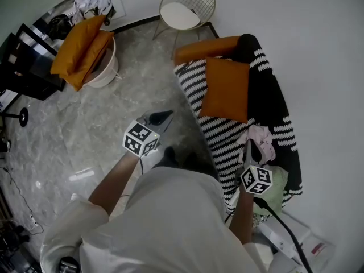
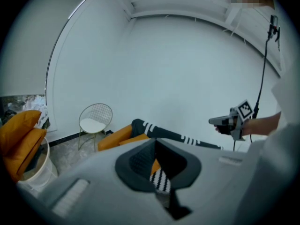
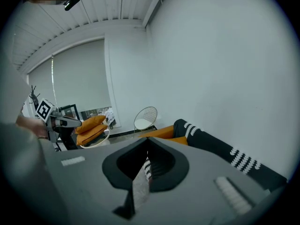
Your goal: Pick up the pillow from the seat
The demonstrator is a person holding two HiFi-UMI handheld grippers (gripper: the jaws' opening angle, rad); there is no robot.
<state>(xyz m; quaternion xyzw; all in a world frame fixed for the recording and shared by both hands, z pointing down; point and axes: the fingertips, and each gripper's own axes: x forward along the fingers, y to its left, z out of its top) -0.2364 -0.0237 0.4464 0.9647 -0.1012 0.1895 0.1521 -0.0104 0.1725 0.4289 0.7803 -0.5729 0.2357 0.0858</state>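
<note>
**Pillow on the seat, both my grippers closed and empty**

The flat, square orange fabric pillow [image 1: 226, 90] lies on the seat of the black-and-white striped sofa [image 1: 213, 135], its far edge near a long orange bolster [image 1: 207, 48]. My left gripper [image 1: 165, 117] hangs over the grey marble floor [image 1: 85, 129] beside the sofa, jaws pressed together on nothing. My right gripper [image 1: 250, 148] hovers over the sofa's near end, jaws likewise together and empty, apart from the pillow.

- Open floor [image 1: 79, 135] runs along the left of the striped seat [image 1: 213, 135], leaving a wide approach to the orange pillow [image 1: 226, 90].
- What look like crumpled clothes [image 1: 260, 141] crowd the seat's near end; a wire chair [image 1: 185, 7] stands beyond.
</note>
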